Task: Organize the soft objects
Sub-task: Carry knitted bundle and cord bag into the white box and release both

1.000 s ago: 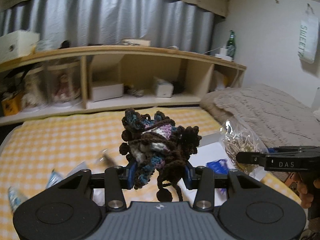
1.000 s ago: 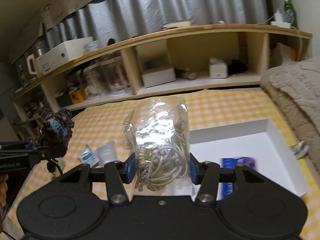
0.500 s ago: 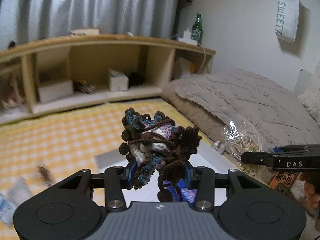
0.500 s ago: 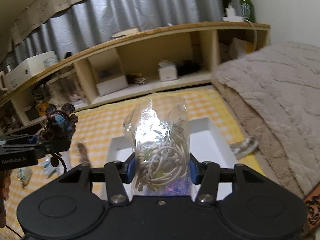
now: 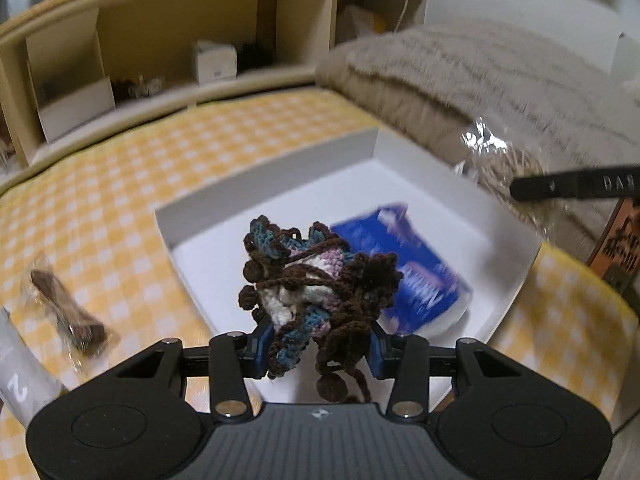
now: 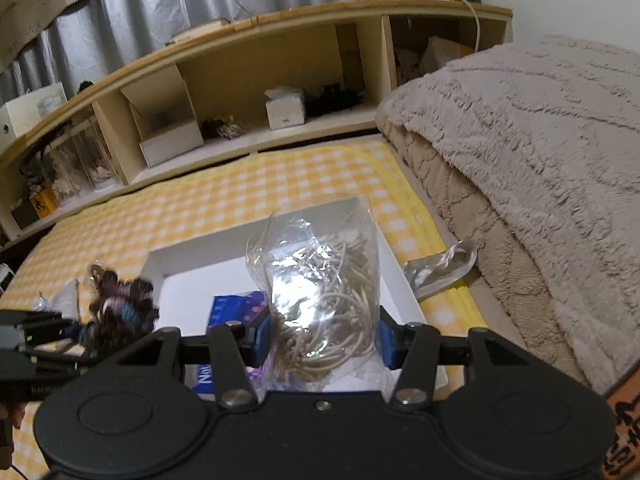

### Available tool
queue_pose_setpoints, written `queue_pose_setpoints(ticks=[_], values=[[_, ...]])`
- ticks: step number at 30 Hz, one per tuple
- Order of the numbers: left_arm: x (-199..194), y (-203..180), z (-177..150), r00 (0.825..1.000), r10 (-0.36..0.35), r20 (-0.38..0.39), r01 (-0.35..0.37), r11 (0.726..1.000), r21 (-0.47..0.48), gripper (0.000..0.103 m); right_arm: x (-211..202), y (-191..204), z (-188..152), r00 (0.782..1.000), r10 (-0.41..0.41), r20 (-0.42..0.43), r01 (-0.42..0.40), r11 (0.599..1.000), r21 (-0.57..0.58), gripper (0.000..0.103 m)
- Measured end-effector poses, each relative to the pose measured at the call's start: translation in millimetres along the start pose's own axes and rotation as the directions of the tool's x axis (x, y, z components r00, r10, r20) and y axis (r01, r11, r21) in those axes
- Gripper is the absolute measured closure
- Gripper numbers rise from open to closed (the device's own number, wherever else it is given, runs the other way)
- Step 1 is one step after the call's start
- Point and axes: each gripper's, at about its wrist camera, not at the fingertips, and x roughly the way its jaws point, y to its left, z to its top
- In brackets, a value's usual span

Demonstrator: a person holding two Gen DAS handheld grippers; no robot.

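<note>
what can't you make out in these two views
- Blue packet in the white box: left wrist view, print smeared by blur, part hidden behind the crochet piece.
- Same packet, right wrist view: mostly hidden by the clear bag and right gripper.
- Orange sign: cut off by the frame edge.
- Shelf contents: too small.

Each gripper, left (image 5: 318,350) and right (image 6: 324,340), has a matte black body with two round discs at 5 and 7 o'clock, silver screws, and blue pads (image 5: 259,346). One side finger carries white lettering.
</note>
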Motion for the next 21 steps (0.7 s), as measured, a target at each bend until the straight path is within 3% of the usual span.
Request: queue_pose_setpoints(ticks=[5,7,9,11,13,21], values=[[17,6,-5,0.999,0.002,-0.053,-0.002,1.0,-0.003,0.05,27,-3,0,0.999,-0.009,-0.041,0.009,1.0,-0.007,0.051],[21,6,-6,0.998,-0.005,-0.07,0.005,1.0,-0.004,0.027,35,-6,-2,0.999,-0.009,-0.05,0.009,1.0,-0.003,0.051],[25,7,-6,0.996,-0.007,-0.084,0.006,1.0,-0.018,0.022,45,-9,-5,0.998,-0.004,-0.066,0.003,1.0,-0.007,0.05],[24,7,-7,0.997,-0.008,-0.076,0.005,0.999,-0.04,0.02,54,-10,-11,0.993,-0.036,-0.111,0.035,0.999,-0.011,0.041],[21,6,-7,0.996,-0.028,-0.079,0.023,0.998,-0.058,0.019,54,-13,-18,0.993,-0.055,-0.105,0.054,0.998,-0.01,0.018],[14,0,-8,0.996,-0.029,-0.087,0.023,0.997,-0.076,0.015,37,-12,-26,0.993,-0.04,-0.115,0.036,0.999,-0.03,0.005]])
